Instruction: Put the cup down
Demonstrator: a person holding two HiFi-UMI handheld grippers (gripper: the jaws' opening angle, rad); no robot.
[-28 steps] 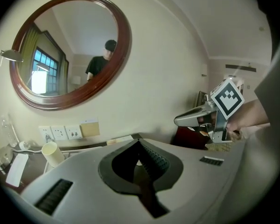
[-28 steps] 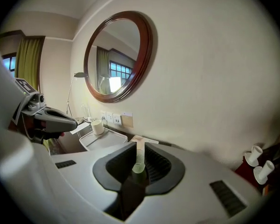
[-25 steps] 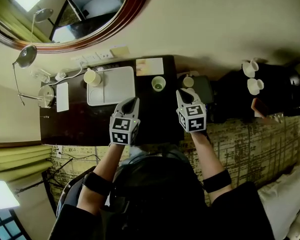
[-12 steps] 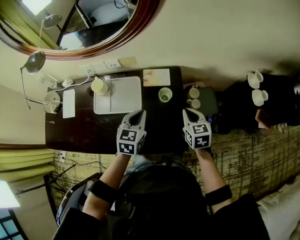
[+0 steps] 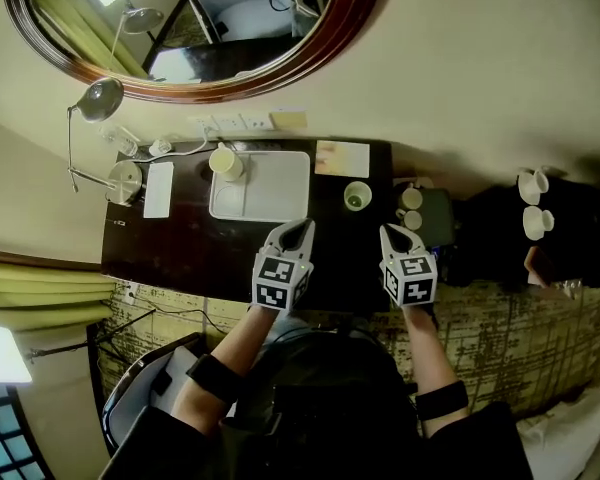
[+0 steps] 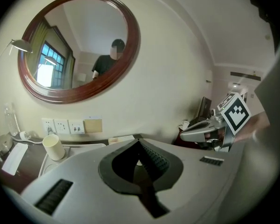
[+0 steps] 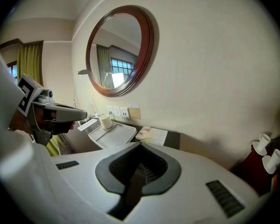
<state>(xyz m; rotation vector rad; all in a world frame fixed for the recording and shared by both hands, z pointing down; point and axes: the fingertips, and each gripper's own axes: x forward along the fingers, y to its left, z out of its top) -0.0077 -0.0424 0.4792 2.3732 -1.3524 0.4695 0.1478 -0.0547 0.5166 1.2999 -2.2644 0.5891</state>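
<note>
- On the white tray, at its far left corner, the cream cup stood upright — already set down, by my reading, with neither gripper on it.
- Left gripper hovered over the desk, jaws clenched on nothing; the cup lay ahead and to its left.
- Right gripper was likewise clenched and empty — farther from that cup, nearer the green cup.
</note>
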